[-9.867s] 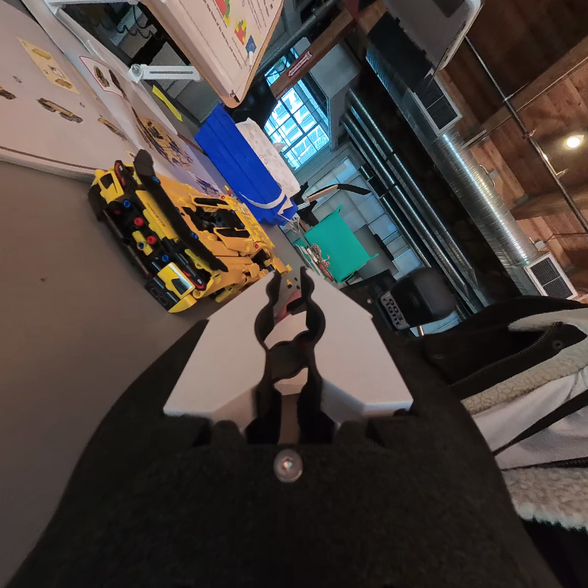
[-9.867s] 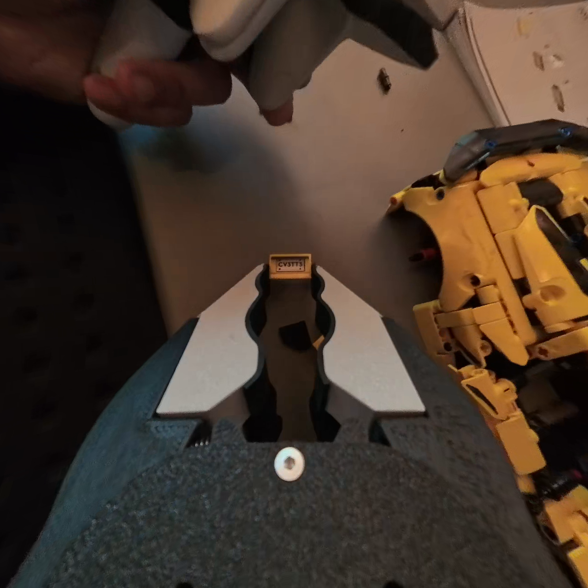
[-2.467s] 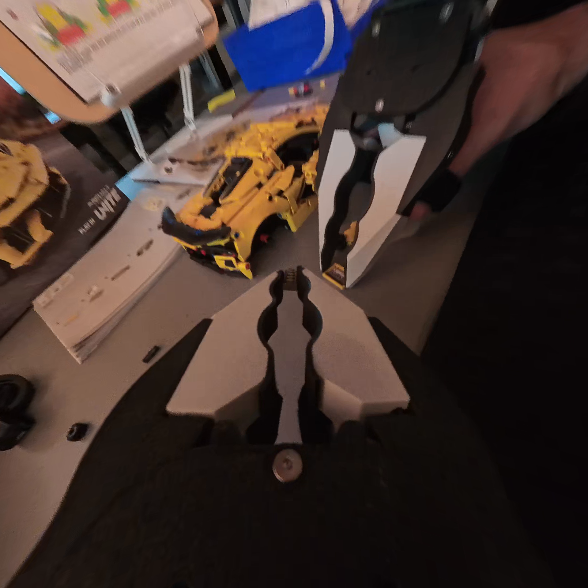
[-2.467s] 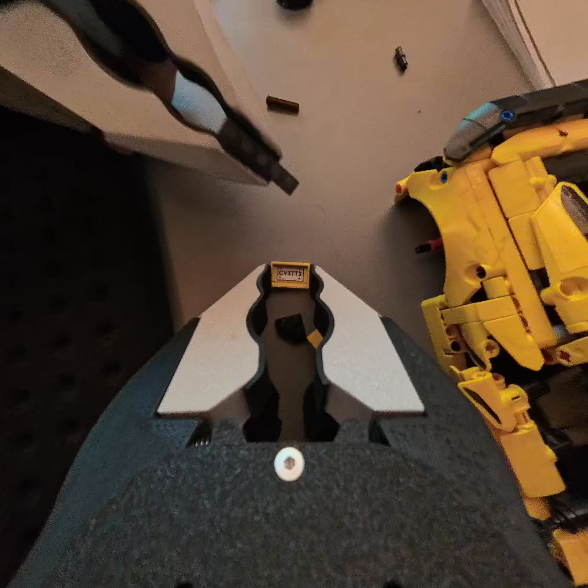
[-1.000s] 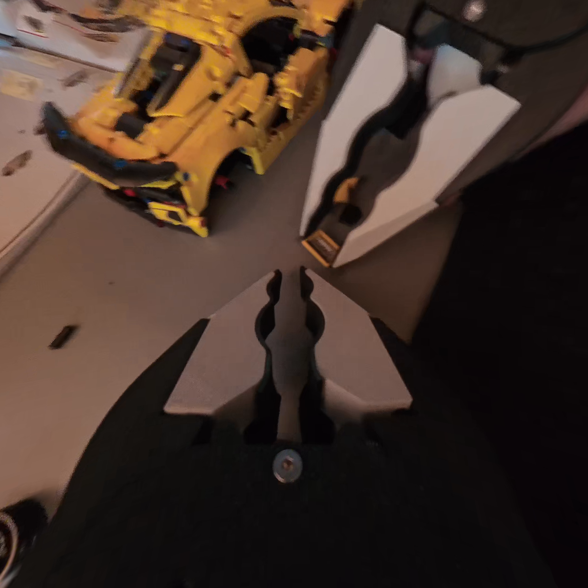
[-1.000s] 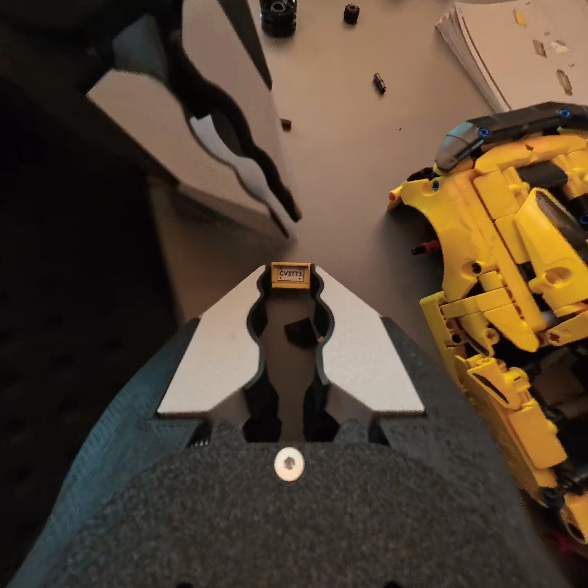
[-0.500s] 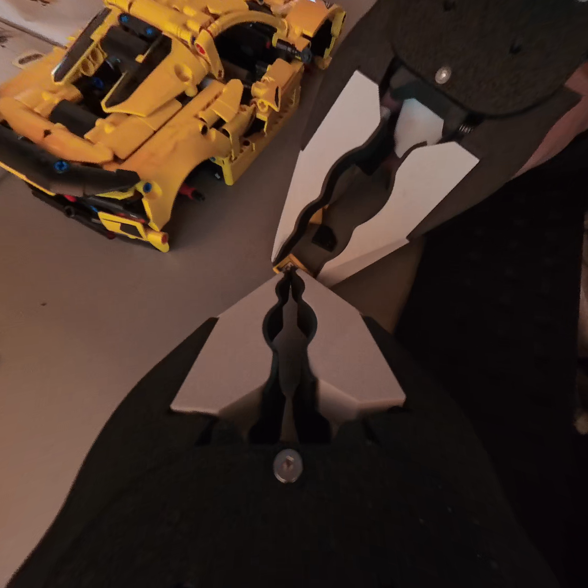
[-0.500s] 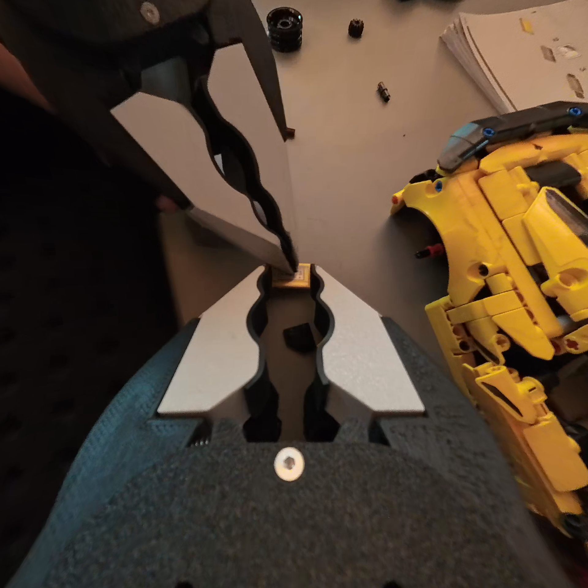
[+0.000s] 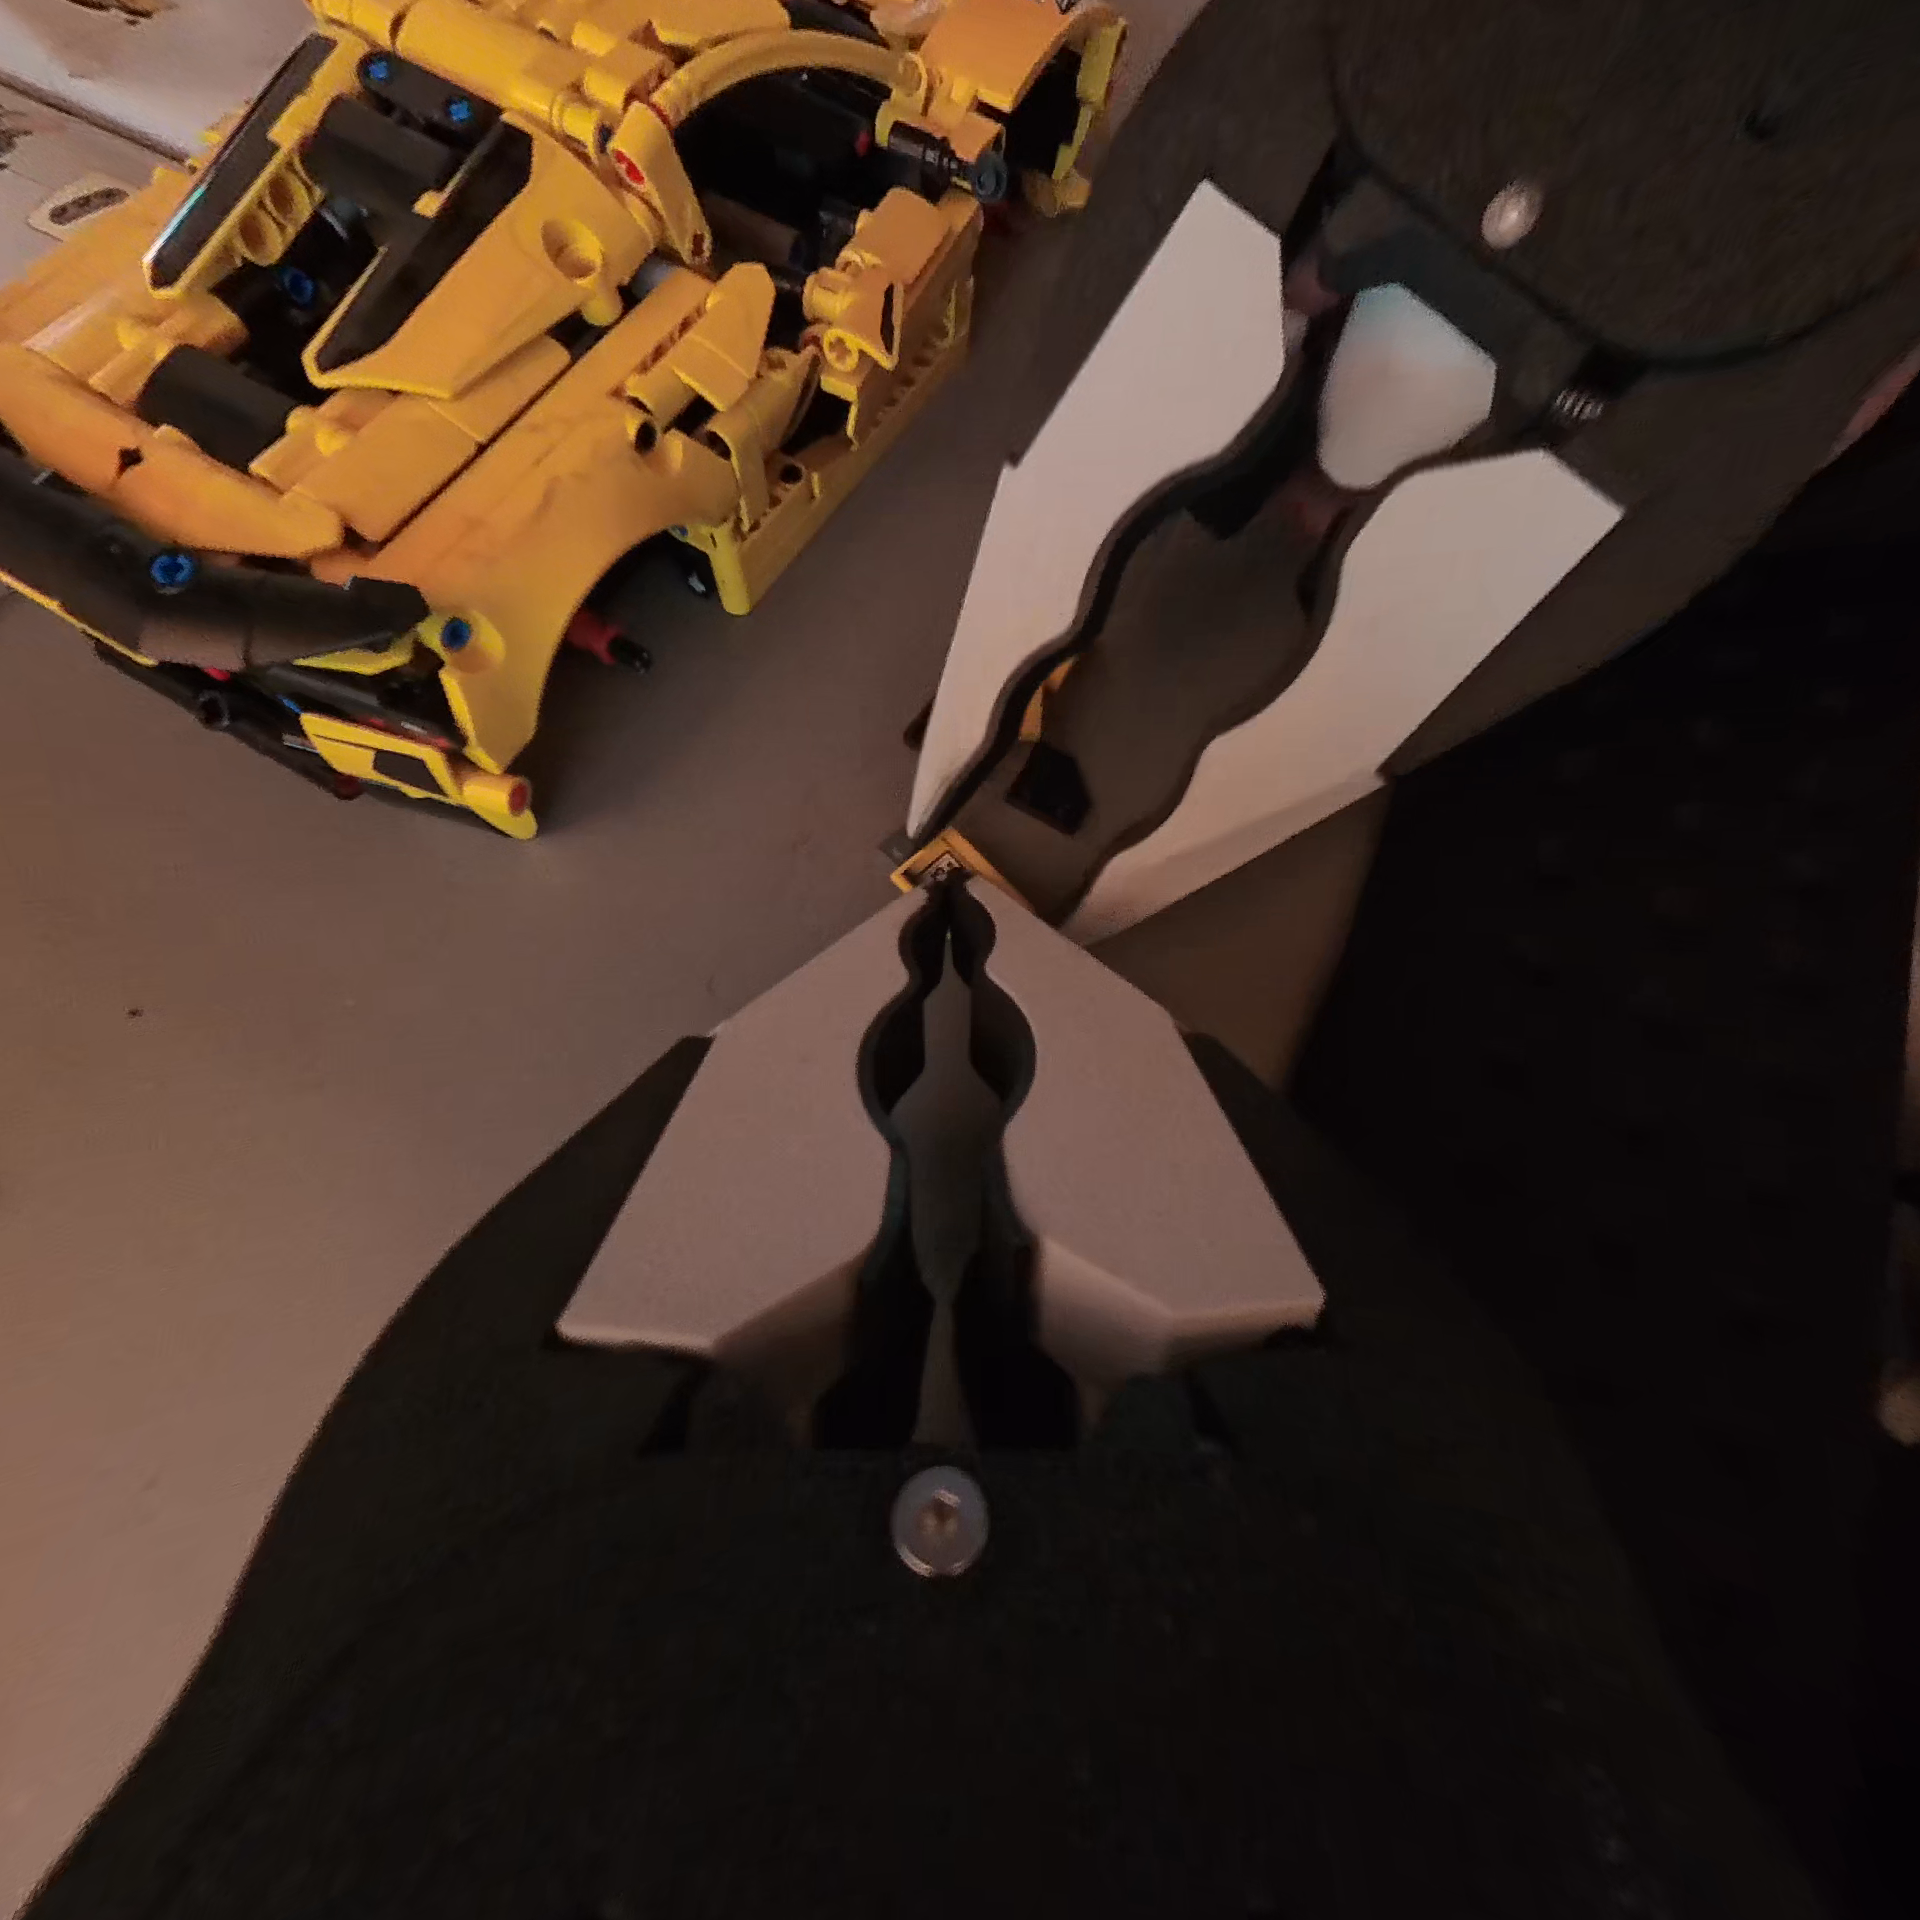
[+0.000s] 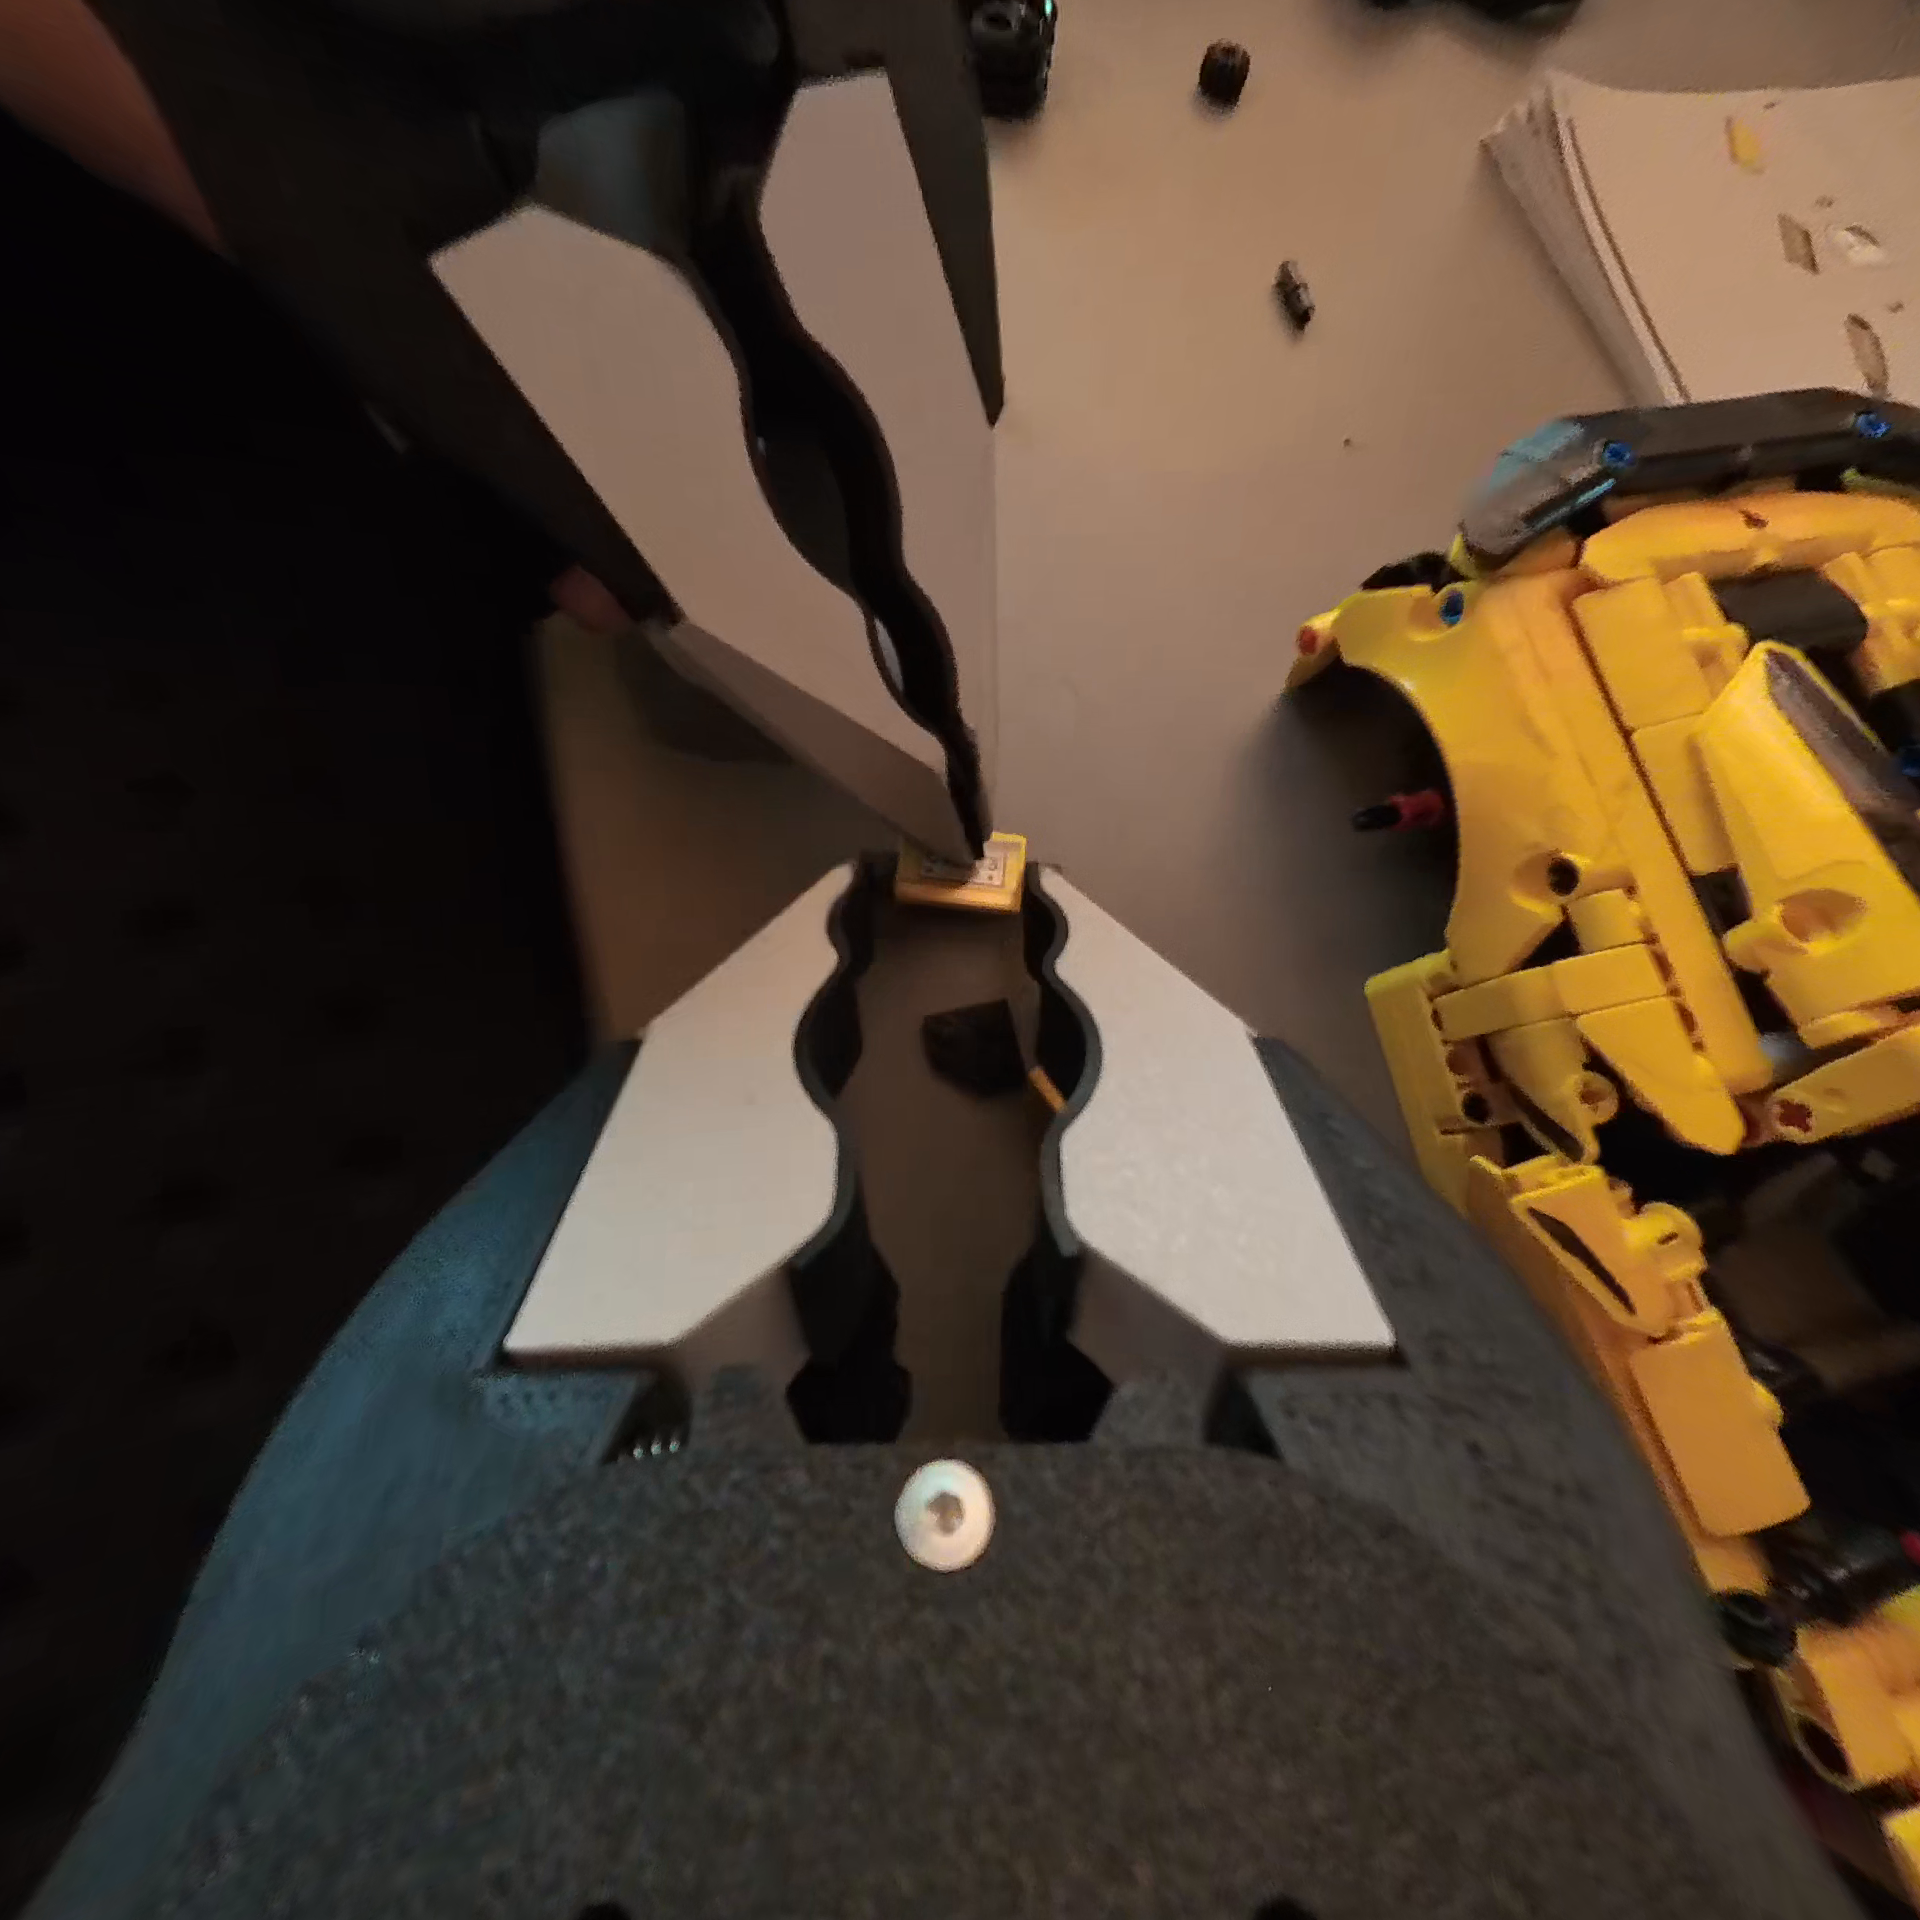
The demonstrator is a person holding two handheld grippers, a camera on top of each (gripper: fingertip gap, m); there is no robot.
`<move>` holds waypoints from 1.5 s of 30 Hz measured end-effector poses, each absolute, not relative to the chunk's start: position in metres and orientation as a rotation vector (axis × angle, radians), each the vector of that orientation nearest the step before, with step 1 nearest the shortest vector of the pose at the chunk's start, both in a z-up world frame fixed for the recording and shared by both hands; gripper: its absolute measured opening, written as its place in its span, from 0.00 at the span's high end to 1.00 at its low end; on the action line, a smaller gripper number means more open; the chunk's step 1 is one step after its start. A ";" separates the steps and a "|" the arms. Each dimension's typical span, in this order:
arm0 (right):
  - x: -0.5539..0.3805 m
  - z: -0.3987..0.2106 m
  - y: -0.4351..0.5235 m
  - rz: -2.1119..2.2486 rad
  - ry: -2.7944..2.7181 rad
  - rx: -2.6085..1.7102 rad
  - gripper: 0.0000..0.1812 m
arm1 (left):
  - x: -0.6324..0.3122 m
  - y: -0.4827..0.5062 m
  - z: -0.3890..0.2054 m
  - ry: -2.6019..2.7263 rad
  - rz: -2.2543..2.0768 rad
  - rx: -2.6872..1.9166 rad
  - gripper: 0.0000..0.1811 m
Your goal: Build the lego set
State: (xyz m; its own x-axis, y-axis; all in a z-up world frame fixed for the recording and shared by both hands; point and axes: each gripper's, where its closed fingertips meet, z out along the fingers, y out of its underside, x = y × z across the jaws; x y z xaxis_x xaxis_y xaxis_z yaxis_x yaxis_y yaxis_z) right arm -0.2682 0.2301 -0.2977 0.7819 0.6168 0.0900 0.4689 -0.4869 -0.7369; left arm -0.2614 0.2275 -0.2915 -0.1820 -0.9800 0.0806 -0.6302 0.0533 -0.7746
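Observation:
The yellow lego car (image 9: 499, 343) stands on the grey table (image 9: 312, 1039), at the upper left of the left wrist view and on the right of the right wrist view (image 10: 1621, 935). My right gripper (image 10: 961, 878) is shut on a small yellow tile (image 10: 971, 888), with a black piece (image 10: 966, 1044) showing between its fingers behind the tile. It also shows in the left wrist view (image 9: 940, 868). My left gripper (image 9: 948, 904) is shut. Its tips touch the tile from above left in the right wrist view (image 10: 966, 821). Whether they pinch the tile is hidden.
A stack of instruction booklets (image 10: 1714, 208) lies at the back right. Small black parts (image 10: 1294, 291) and a black wheel (image 10: 1003, 42) lie loose beyond the grippers. The table's edge runs close by on the left (image 10: 561, 831), with dark floor past it.
My left gripper came down from high above the table, closed its fingers and met the tile in my right gripper. The tile has tilted slightly. The right gripper stayed almost still.

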 end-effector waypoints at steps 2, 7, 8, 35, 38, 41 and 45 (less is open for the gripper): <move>-0.267 -0.298 0.231 0.214 -0.805 -2.165 0.86 | -0.261 0.227 -0.291 1.865 -0.963 -1.611 1.00; -0.266 -0.299 0.230 0.236 -0.818 -2.166 0.86 | -0.261 0.227 -0.292 1.871 -0.936 -1.631 1.00; -0.266 -0.299 0.230 0.251 -0.818 -2.165 0.86 | -0.261 0.227 -0.292 1.875 -0.918 -1.632 1.00; -0.266 -0.294 0.229 0.320 -0.714 -2.191 0.98 | -0.261 0.225 -0.292 1.886 -0.964 -1.604 1.00; -0.271 -0.293 0.224 0.336 -0.778 -2.182 0.88 | -0.261 0.225 -0.292 1.909 -0.941 -1.568 1.00; -0.268 -0.297 0.226 0.364 -0.789 -2.213 0.75 | -0.261 0.225 -0.292 1.908 -0.955 -1.586 1.00; -0.268 -0.302 0.231 0.330 -0.808 -2.227 0.73 | -0.261 0.225 -0.292 1.897 -0.973 -1.605 1.00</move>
